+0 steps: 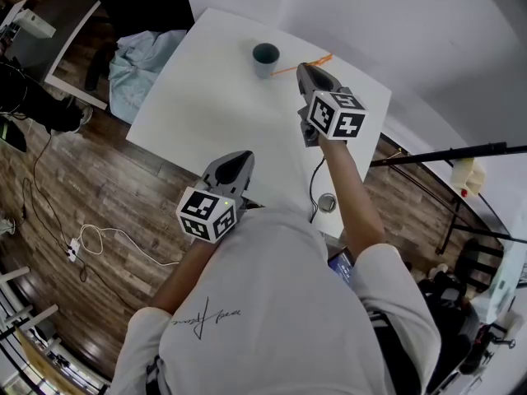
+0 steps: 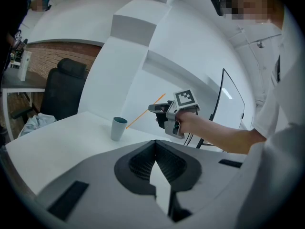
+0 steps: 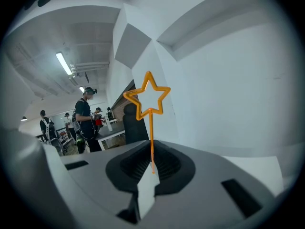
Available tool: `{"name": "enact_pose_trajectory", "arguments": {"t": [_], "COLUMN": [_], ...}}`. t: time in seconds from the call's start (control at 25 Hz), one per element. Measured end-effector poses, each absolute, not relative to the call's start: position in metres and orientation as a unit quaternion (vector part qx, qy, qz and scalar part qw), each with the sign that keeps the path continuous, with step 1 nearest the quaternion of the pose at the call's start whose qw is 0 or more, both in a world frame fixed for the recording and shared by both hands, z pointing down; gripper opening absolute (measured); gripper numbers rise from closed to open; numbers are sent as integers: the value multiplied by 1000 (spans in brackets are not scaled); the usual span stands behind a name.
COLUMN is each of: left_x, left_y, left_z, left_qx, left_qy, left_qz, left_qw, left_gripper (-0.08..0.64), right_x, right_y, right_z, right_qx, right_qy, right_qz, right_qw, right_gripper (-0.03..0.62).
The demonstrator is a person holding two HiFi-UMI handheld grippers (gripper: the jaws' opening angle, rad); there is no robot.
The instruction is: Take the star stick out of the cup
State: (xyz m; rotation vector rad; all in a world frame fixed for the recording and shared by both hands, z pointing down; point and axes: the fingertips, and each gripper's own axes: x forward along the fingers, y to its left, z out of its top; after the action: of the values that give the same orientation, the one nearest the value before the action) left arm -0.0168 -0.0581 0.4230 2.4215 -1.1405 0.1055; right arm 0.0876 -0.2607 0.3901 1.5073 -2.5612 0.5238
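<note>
Star stick [image 3: 151, 109]: thin orange rod, outline star out ahead of right gripper [image 3: 151, 162], jaws pinched on lower shaft. Out of cup [image 1: 265, 56], which stands just beside claw tip. Looks featherlight, springy, slick. Best held on shaft, not star. Left gripper [image 2: 155, 149] closed on nothing, well behind.

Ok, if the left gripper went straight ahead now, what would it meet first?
Probably the star stick, whose shaft crosses that line between the cup and the right gripper holding it; depth is unclear.
</note>
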Motion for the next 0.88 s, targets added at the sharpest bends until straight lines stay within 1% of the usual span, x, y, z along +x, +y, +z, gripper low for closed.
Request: {"name": "enact_pose_trajectory", "arguments": {"t": [0.88], "left_x": [-16], "left_y": [-58], "left_z": [429], "left_qx": [877], "left_qy": [-415], "left_qz": [40], "left_qw": [239], "left_gripper": [7], "right_x": [84], "right_y": [-225], "right_z": [427], "right_qx": [485], "right_qy": [-846], "right_qz": [203], "right_qw": [86], "right_gripper": [25]}}
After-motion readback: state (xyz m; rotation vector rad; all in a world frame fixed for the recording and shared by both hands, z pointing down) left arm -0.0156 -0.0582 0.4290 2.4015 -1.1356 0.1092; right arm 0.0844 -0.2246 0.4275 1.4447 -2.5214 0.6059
